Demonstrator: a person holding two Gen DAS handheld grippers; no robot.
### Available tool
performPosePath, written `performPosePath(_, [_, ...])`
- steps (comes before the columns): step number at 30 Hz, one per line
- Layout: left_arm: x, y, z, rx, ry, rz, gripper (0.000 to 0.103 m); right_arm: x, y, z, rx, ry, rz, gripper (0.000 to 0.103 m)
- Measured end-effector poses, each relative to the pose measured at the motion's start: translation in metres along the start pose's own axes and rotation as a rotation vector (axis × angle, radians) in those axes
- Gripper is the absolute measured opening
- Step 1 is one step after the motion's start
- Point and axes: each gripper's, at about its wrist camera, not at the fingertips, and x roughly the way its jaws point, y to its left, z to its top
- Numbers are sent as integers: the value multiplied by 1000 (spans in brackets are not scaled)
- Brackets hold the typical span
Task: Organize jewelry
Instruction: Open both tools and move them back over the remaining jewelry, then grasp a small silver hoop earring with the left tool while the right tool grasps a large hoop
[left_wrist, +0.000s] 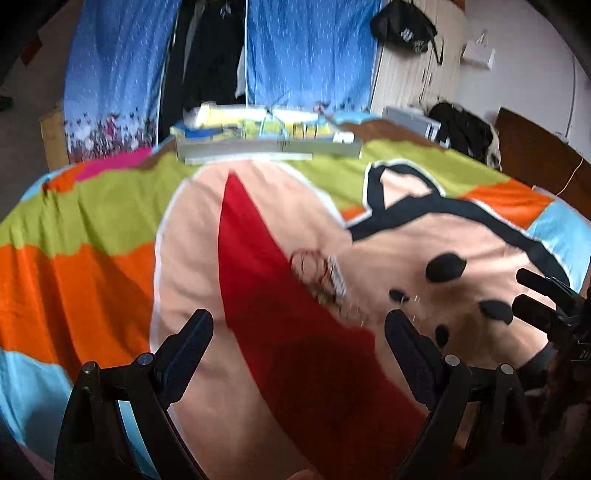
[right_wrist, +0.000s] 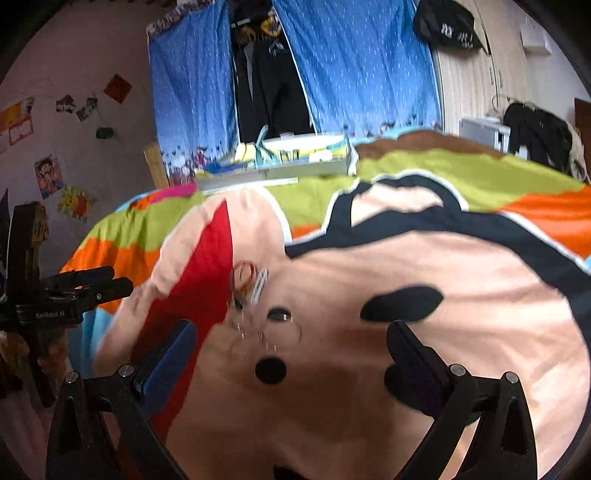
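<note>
A small heap of jewelry (left_wrist: 320, 275) lies on the bedspread, blurred: a red cord loop, a white beaded piece and thin shiny bits. In the right wrist view the same heap (right_wrist: 246, 285) has a thin clear hoop (right_wrist: 281, 334) lying just in front of it. My left gripper (left_wrist: 297, 321) is open and empty, hovering just short of the heap. My right gripper (right_wrist: 291, 332) is also open and empty, with the hoop between its fingers' line of sight. A grey organizer tray (left_wrist: 266, 147) with yellow and blue compartments sits at the far edge of the bed.
The bedspread (left_wrist: 92, 280) is a colourful cartoon print over the whole bed. Blue curtains (left_wrist: 310, 55) hang behind the tray (right_wrist: 280, 168). Dark bags (left_wrist: 461, 129) and a white box lie at the far right. The other gripper (left_wrist: 519, 291) shows at the right edge.
</note>
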Motion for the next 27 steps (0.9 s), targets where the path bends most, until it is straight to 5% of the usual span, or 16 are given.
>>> performPosePath(13, [52, 13, -9, -8, 190, 3, 91, 47, -6, -20, 58, 140, -17, 103])
performPosePath(27, [92, 22, 11, -4, 241, -133, 90, 90, 1, -13, -11, 216, -34, 103])
